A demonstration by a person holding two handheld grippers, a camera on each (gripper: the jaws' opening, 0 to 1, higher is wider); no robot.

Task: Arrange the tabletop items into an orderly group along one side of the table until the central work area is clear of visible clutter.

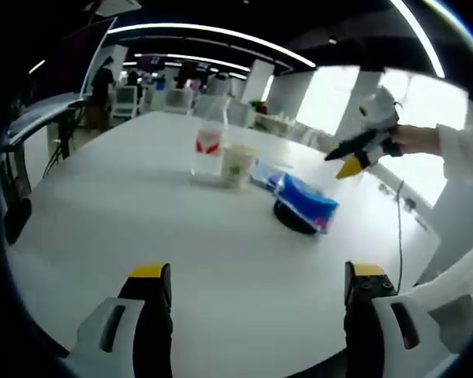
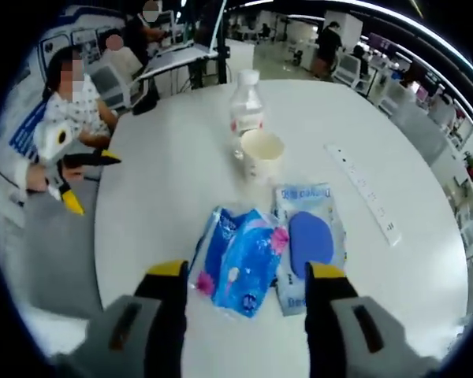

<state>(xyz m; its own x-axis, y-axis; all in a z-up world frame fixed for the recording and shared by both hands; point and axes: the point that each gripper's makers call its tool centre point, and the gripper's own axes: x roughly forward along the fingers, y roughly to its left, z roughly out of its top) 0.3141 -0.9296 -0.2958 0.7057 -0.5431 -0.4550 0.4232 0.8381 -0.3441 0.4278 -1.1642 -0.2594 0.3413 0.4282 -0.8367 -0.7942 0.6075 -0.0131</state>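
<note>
Left gripper view: low over the near edge of the white table (image 1: 142, 228), facing across it twd bottle (image 1: 209, 142), paper cup (image 1: 238, 164) & blue tissue pack (image 1: 307, 203), all a fair way off. Right gripper view: up higher, tipped down, close over the same tissue pack (image 2: 240, 260), w/ cup (image 2: 262, 153) & bottle (image 2: 246, 102) farther back. Shared by both: table middle & those 3 things, seen from diff sides. Each view catches the other gripper (image 1: 363, 150) (image 2: 63, 169) off to one side.
</note>
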